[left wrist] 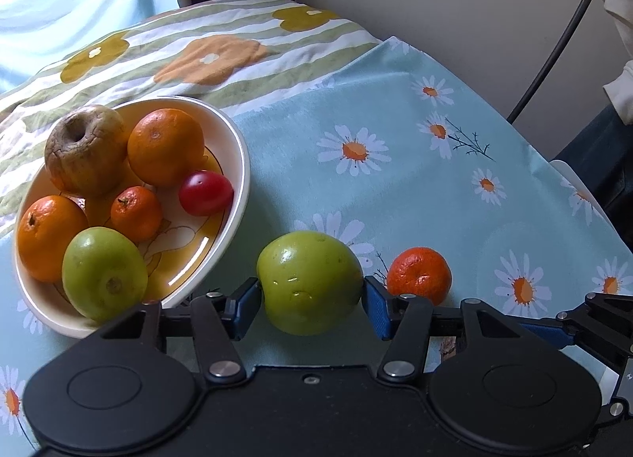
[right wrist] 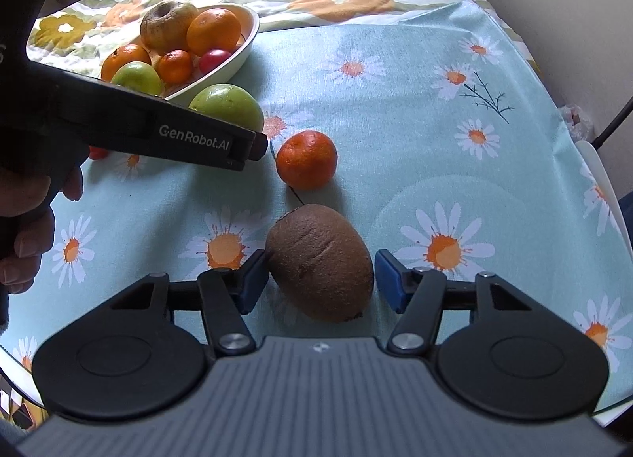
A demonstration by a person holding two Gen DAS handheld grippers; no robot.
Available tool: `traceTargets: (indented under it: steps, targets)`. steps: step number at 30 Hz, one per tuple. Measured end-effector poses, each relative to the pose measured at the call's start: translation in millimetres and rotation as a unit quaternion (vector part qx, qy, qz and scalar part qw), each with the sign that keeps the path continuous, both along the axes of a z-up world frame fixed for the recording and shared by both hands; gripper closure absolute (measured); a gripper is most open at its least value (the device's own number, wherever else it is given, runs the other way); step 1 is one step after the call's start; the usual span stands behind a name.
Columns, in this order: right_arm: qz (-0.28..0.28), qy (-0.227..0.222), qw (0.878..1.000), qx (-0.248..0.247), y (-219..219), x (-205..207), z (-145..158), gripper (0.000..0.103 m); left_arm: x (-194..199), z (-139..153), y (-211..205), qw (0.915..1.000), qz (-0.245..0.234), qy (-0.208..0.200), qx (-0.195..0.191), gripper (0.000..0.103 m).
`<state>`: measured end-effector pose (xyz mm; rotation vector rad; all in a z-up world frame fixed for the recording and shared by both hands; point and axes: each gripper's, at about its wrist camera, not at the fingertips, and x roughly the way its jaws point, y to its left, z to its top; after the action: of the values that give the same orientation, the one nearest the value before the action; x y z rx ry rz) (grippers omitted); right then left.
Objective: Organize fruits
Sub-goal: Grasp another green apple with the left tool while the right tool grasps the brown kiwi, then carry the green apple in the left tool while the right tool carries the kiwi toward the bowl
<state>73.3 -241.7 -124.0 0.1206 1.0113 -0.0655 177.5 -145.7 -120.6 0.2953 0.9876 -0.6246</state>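
Observation:
A cream bowl point(left wrist: 237, 164) at the left holds a brown wrinkled apple point(left wrist: 85, 150), oranges point(left wrist: 166, 146), a small tangerine point(left wrist: 136, 213), a red tomato point(left wrist: 205, 192) and a green apple point(left wrist: 103, 273). My left gripper point(left wrist: 312, 304) is open around a second green apple point(left wrist: 309, 283) on the cloth beside the bowl; the pads point(left wrist: 247, 308) sit at its sides. A tangerine point(left wrist: 419, 275) lies to its right. My right gripper point(right wrist: 320, 285) is open around a brown kiwi point(right wrist: 320, 263) on the table; the tangerine point(right wrist: 306, 160) lies beyond it.
The table has a light blue daisy cloth point(left wrist: 395, 188) with a striped flowered cloth point(left wrist: 221, 45) behind. A wall and black cable point(left wrist: 554, 49) are at the right. The bowl point(right wrist: 237, 57) and left gripper body point(right wrist: 158, 128) show in the right wrist view. A small red fruit point(right wrist: 98, 153) lies under it.

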Motion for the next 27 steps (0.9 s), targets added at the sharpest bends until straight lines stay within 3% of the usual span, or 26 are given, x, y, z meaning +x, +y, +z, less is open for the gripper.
traceTargets:
  steps: [14, 27]
  targets:
    - [0.009, -0.014, 1.0, -0.011, 1, -3, 2, 0.037, -9, 1, 10, 1.0, 0.005, -0.003, 0.003, 0.044]
    - [-0.001, -0.034, 0.999, -0.011, -2, -11, 18, 0.038, -25, 21, 25, 0.9997, 0.013, -0.021, -0.007, 0.044]
